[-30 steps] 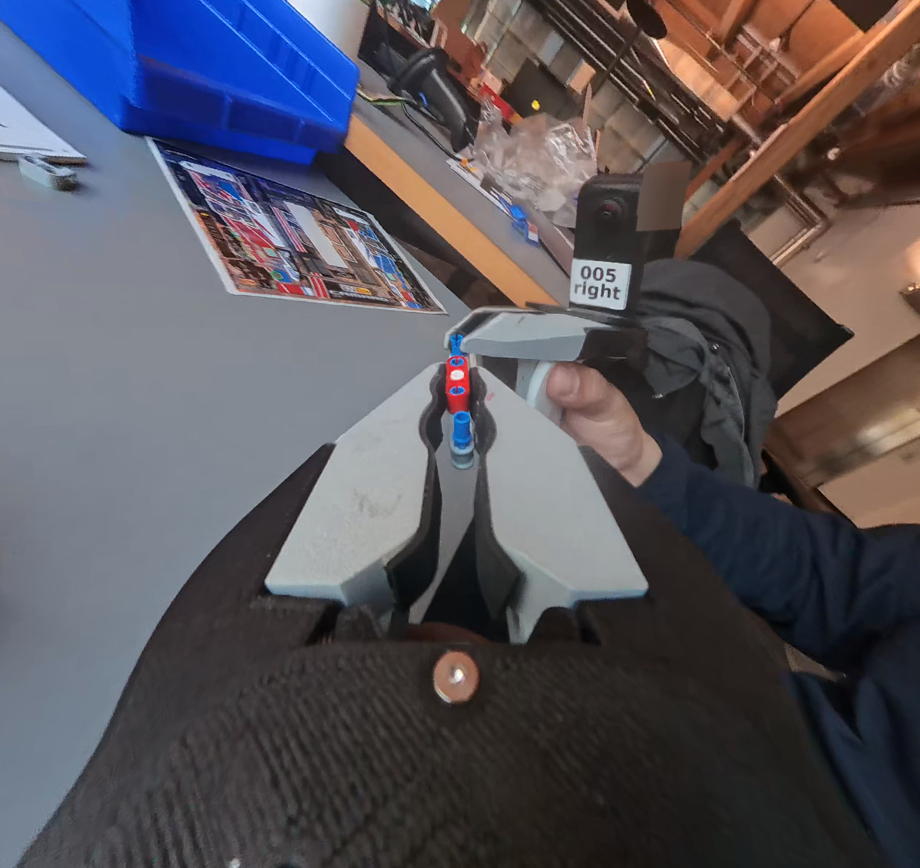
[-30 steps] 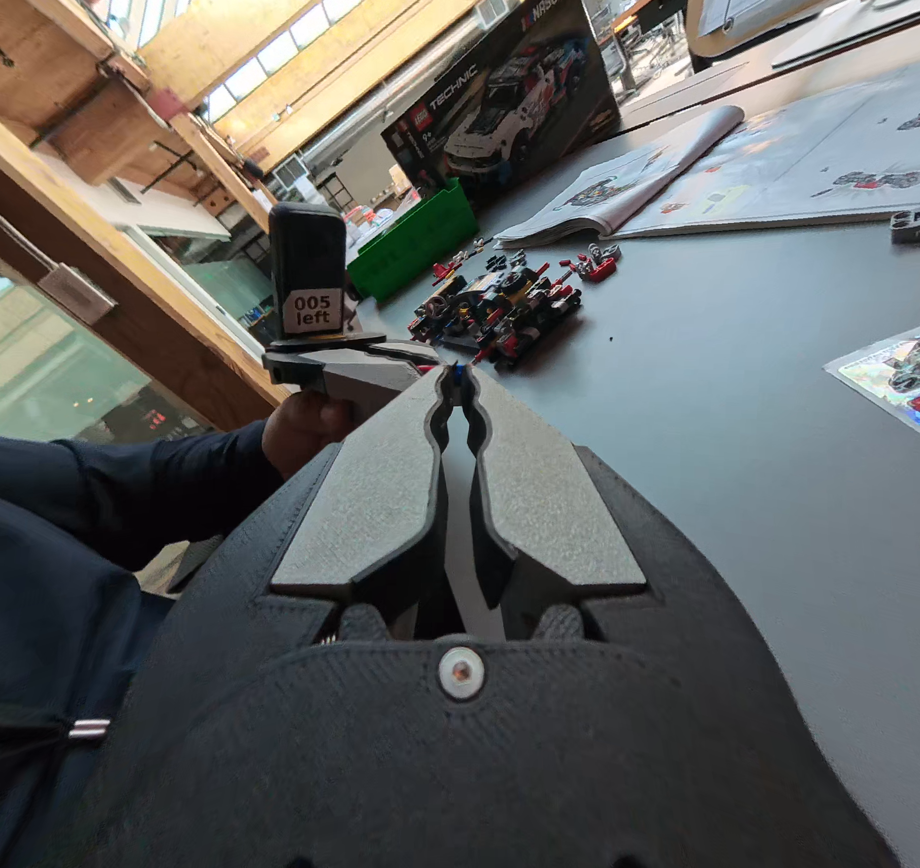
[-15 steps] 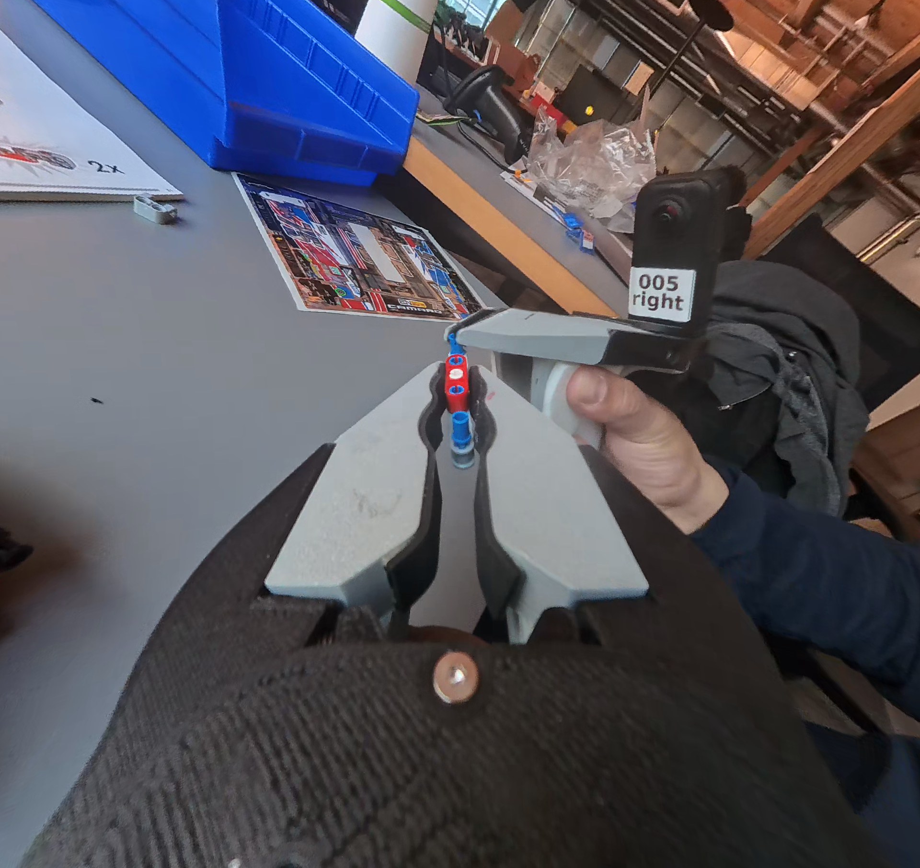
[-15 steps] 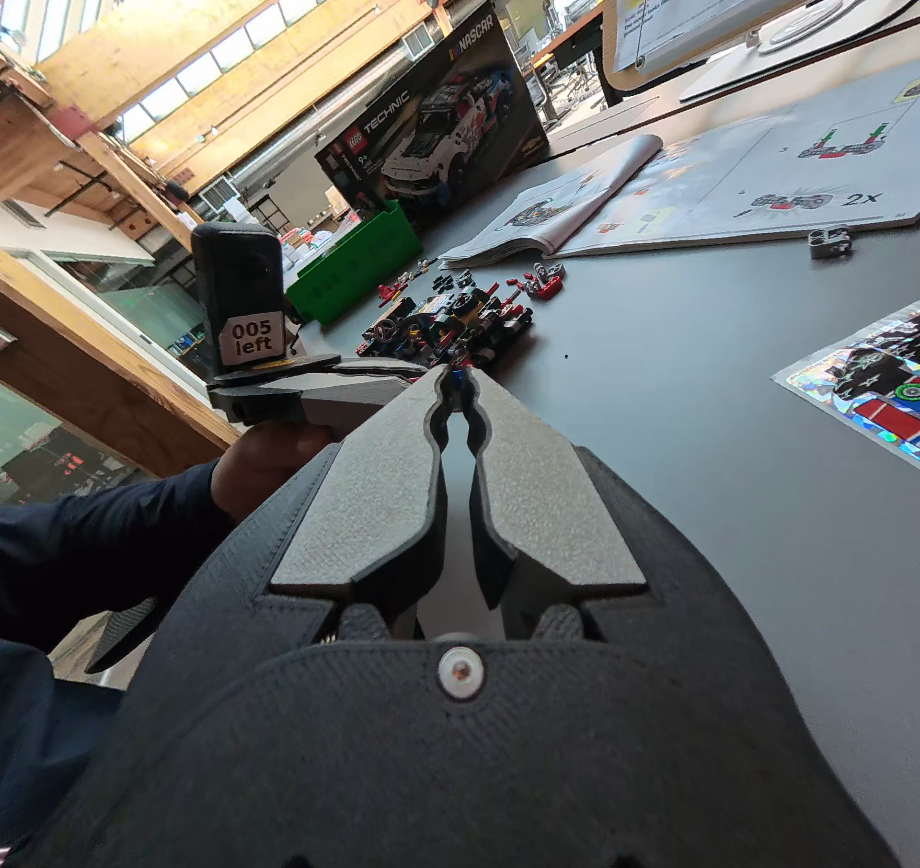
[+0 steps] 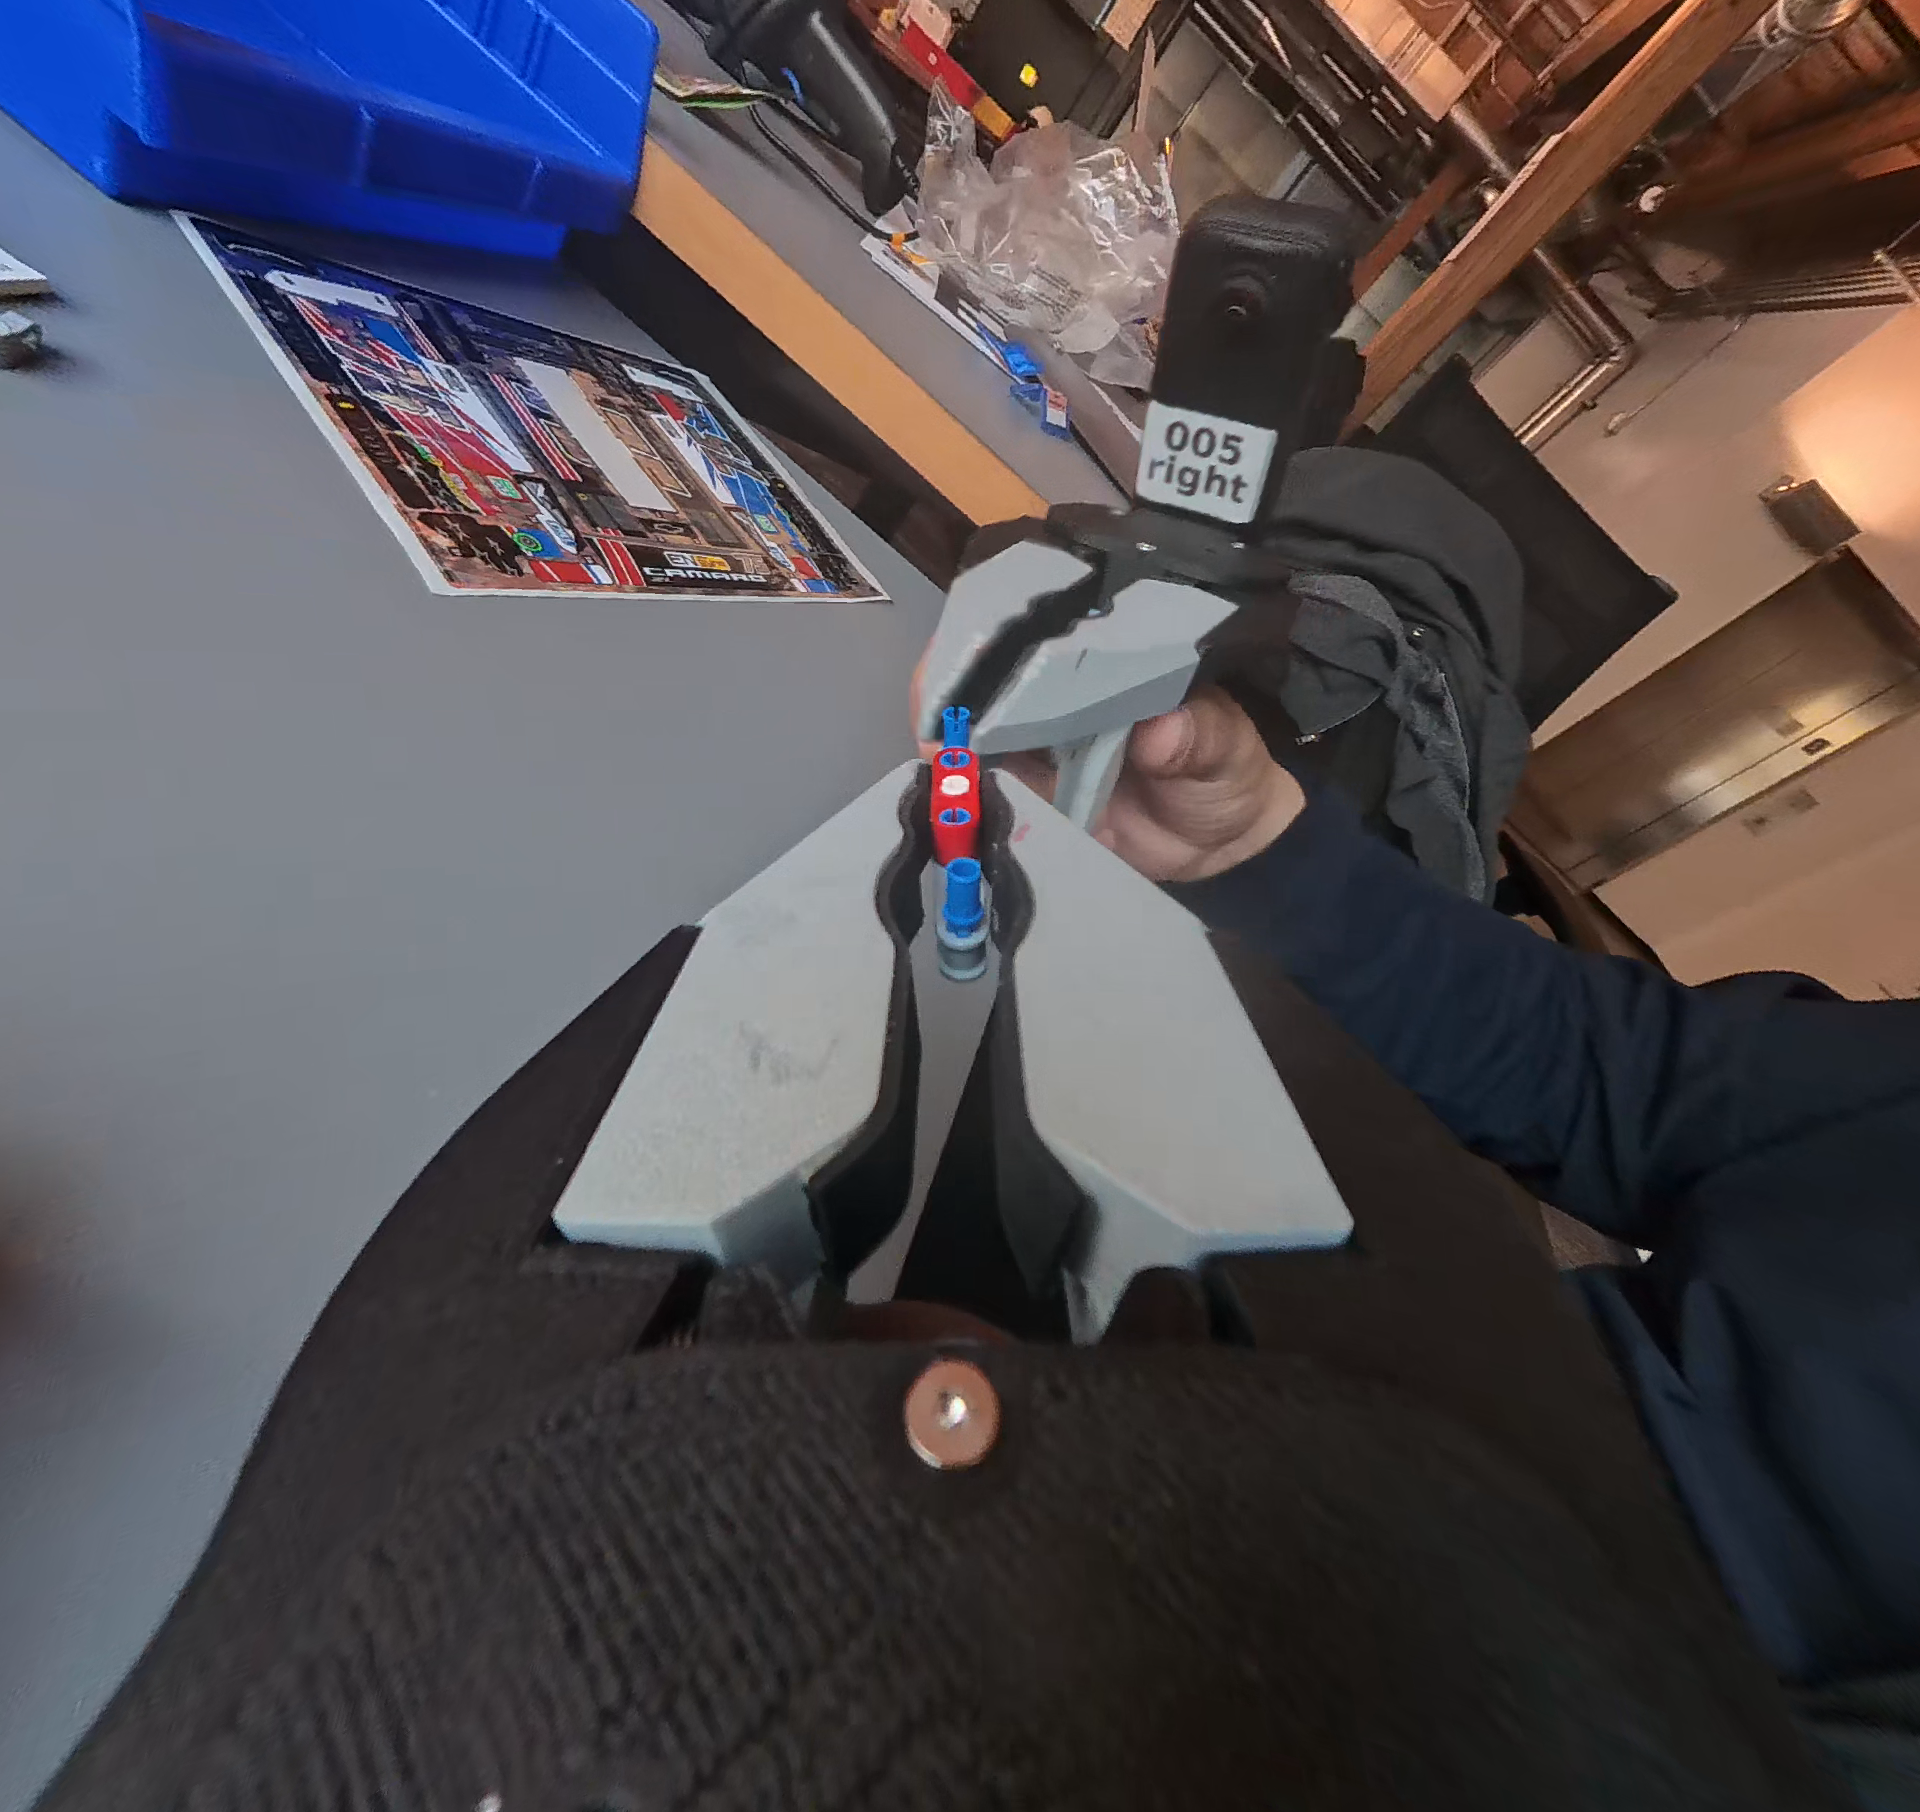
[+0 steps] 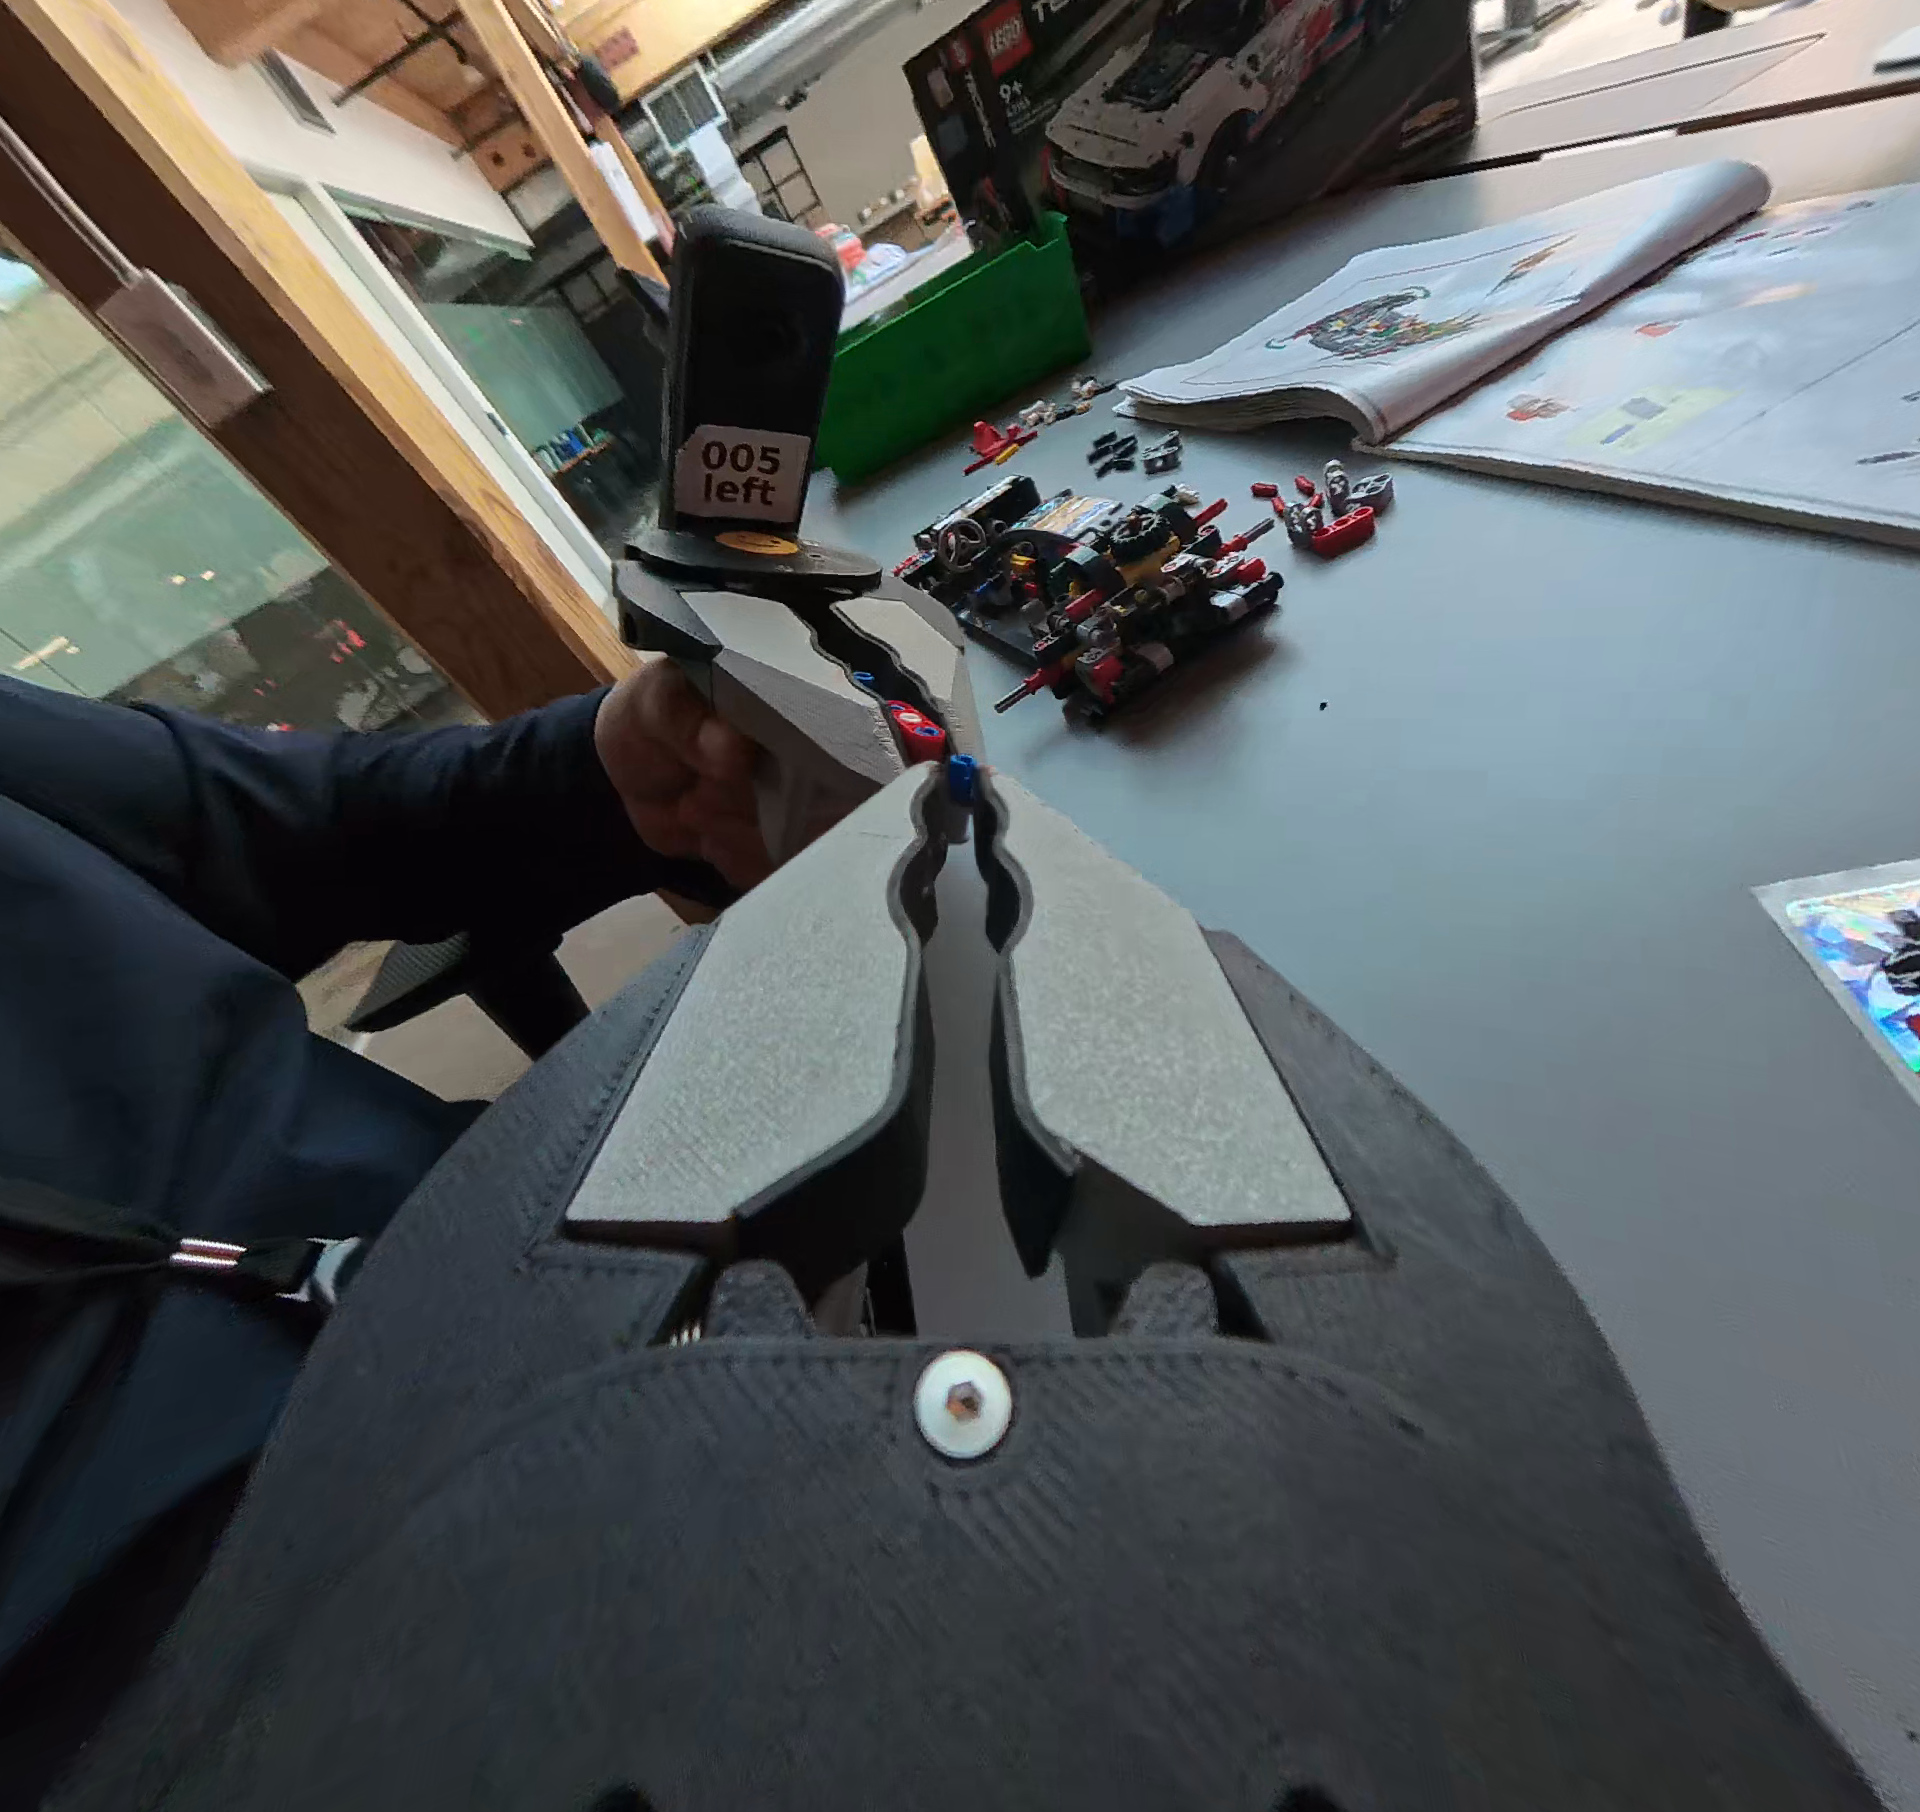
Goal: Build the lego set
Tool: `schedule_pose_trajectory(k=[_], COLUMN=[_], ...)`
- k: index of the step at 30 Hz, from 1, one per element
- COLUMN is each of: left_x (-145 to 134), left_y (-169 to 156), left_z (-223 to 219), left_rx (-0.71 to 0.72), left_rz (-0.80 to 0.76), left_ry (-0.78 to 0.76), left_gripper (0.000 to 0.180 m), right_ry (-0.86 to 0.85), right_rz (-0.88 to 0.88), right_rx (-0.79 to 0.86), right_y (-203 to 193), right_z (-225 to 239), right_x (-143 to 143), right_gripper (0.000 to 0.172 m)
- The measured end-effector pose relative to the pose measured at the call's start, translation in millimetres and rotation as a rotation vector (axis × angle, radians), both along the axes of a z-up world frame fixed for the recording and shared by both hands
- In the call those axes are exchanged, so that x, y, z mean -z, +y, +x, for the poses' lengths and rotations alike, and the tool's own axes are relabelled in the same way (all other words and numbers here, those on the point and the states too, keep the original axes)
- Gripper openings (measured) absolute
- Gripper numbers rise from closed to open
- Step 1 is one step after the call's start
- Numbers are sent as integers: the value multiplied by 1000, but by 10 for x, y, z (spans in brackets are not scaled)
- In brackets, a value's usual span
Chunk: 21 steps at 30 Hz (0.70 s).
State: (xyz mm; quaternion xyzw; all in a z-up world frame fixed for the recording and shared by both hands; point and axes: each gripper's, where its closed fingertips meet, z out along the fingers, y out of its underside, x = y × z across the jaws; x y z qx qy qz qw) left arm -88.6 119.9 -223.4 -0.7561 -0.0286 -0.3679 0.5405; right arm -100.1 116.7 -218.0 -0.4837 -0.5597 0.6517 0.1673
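Left wrist view: we see left tongs [image 5: 957, 806] clamping a red connector [image 5: 954, 801], long axis pointing away, touching the blue pin [image 6: 958, 775] pinched in the right tongs [image 6: 956, 794].

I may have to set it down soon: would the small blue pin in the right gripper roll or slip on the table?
The blue pin looks round and smooth, so it would likely roll on the flat grey table. It looks tiny and light, so it would probably skid easily. Only its tip shows beyond the right gripper, pinched narrowly, so it might twist.
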Motion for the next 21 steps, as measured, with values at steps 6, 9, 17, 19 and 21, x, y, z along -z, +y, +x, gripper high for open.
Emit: schedule_pose_trajectory(k=[6, 9, 17, 19, 21], left_x=[131, 263, 228, 166, 148], left_y=[11, 20, 128, 125, 120], left_z=[20, 14, -108, -122, -121], left_rx=[9, 20, -60, -64, -65], left_rz=[-18, -73, -64, -40, -37], left_ry=[106, 196, 174, 119, 75], left_gripper=[5, 5, 5, 5, 5], right_ry=[-99, -174, -145, -93, -82], right_rz=[-33, 85, 79, 117, 82], right_rx=[-41, -35, 61, 95, 106], right_y=[4, 17, 86, 87, 82], right_z=[10, 9, -176, -195, -202], right_x=[130, 273, 243, 176, 149], right_gripper=[0, 0, 1, 1, 1])
